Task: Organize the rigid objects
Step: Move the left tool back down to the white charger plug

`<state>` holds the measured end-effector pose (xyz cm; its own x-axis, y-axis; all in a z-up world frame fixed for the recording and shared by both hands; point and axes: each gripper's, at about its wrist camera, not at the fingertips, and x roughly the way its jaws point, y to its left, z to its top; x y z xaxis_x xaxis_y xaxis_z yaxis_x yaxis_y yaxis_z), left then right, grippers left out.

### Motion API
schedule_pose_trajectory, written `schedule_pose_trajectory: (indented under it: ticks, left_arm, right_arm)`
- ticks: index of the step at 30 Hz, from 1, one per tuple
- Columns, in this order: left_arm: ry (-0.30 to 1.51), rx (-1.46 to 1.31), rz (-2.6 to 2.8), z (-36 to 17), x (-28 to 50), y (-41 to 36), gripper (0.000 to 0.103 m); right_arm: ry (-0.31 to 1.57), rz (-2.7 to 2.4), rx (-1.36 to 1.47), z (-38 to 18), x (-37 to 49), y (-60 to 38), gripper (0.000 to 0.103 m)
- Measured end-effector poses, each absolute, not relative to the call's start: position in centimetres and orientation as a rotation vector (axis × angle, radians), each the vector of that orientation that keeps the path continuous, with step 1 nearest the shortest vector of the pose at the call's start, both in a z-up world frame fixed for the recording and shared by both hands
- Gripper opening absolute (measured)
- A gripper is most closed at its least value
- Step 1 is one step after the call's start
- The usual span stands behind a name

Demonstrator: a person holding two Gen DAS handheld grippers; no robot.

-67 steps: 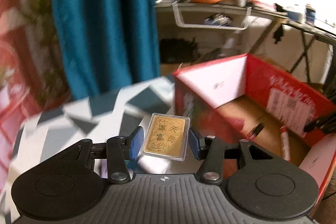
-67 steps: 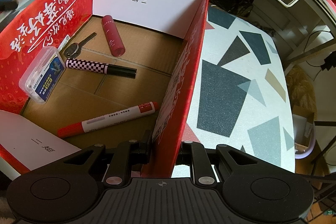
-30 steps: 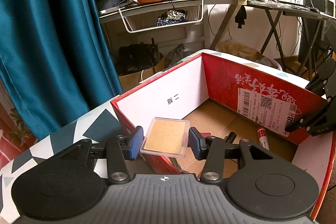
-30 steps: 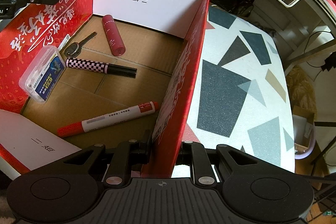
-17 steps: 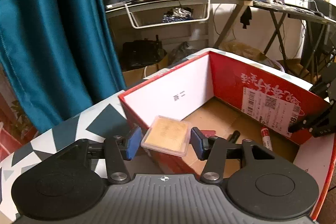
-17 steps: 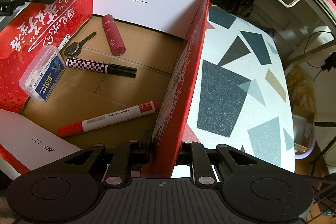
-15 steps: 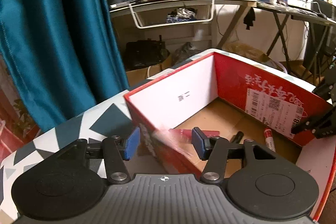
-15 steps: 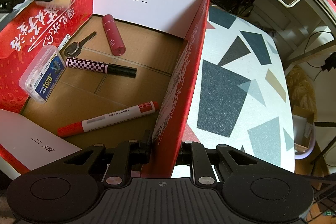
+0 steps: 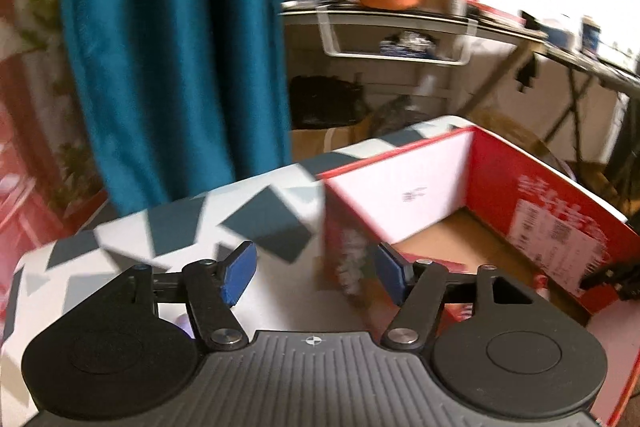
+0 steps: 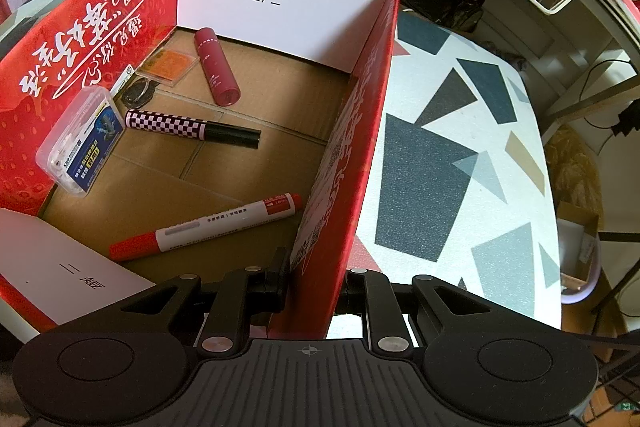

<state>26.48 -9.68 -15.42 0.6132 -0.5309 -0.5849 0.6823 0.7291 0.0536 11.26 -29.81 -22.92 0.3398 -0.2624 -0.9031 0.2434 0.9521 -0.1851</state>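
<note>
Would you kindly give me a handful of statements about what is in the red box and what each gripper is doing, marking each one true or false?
1. The gold card in its clear case lies inside the red box. True.
2. The left gripper grips the gold card. False: its jaws have just been opening and nothing is between them.
3. The right gripper is clamped on the box's wall. True.
4. The checkered pen lies on the patterned table outside the box. False: it lies on the box floor.
5. The red-and-white marker stands upright. False: it lies flat in the box.
</note>
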Motion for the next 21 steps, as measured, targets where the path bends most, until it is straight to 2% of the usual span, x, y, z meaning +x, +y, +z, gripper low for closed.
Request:
schedule_pose_trajectory:
  ticks: [4,9,14,21]
  left_arm:
    - [0.611,0.228,-0.625,-15.9,28.0,-7.1,0.069]
    - [0.660,0.182,-0.543,-17.0,29.4,-4.7,0.079]
    - [0.703,0.195,-0.556,-18.5,29.3,-4.3,0.079]
    - [0.686,0.314,-0.681,-21.4,27.7,-7.6,0.079]
  right_arm:
    - [1.180,-0.329,-0.019,-22.9,11.3,-29.8,0.017]
    - [1.179,-0.329,-0.019,-22.9,11.3,-29.8,0.017]
    - [1.180,-0.329,-0.019,-22.9,11.3,-29.8,0.017]
    - [1.183,-0.327,-0.022,-22.9,11.3,-29.8,0.017]
